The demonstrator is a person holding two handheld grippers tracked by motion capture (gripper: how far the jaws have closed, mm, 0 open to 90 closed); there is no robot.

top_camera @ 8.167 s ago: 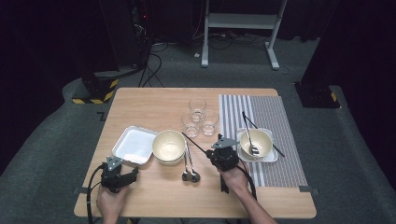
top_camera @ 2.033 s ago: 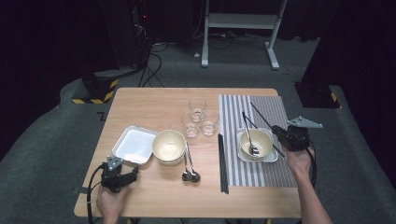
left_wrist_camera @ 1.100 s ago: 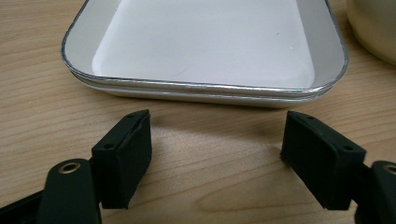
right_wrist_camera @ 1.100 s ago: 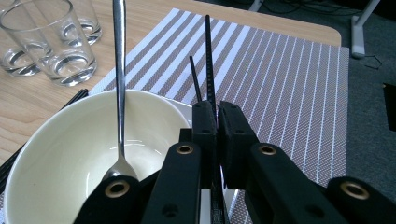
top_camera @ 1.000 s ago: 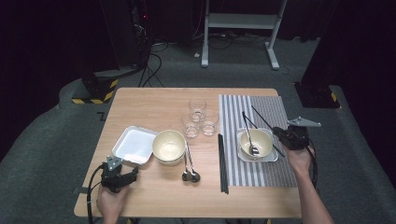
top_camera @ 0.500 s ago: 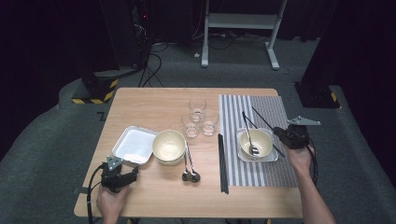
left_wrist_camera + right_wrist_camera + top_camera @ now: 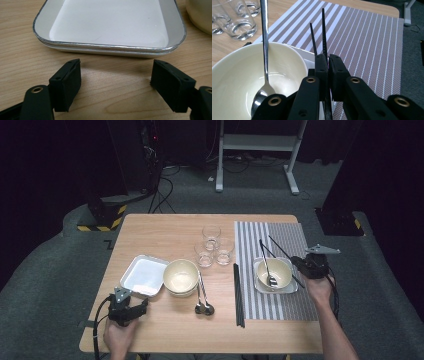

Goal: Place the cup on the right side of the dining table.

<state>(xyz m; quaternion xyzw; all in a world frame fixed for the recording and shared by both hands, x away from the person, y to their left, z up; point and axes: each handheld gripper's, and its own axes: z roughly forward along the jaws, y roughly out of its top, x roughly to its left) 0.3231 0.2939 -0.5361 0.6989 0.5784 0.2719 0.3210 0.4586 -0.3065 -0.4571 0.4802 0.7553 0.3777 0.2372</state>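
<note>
While the black chopsticks [image 7: 323,32] stick up past the cream bowl [image 7: 239,82] on the striped mat [image 7: 367,42], the right gripper [image 7: 328,62] has its jaws pressed together on them (the grip is low on the sticks). A spoon [image 7: 265,50] leans inside that bowl. Three glasses [image 7: 214,247] stand to the left, on the wood. Far off at the table's near left corner, the left gripper [image 7: 116,80] rests with jaws wide apart, holding nothing, just before a white tray [image 7: 110,47].

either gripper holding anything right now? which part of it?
The right gripper is shut on the black chopsticks, pinching them near their lower end beside the bowl. The left gripper is open and holds nothing, short of the white tray.
</note>
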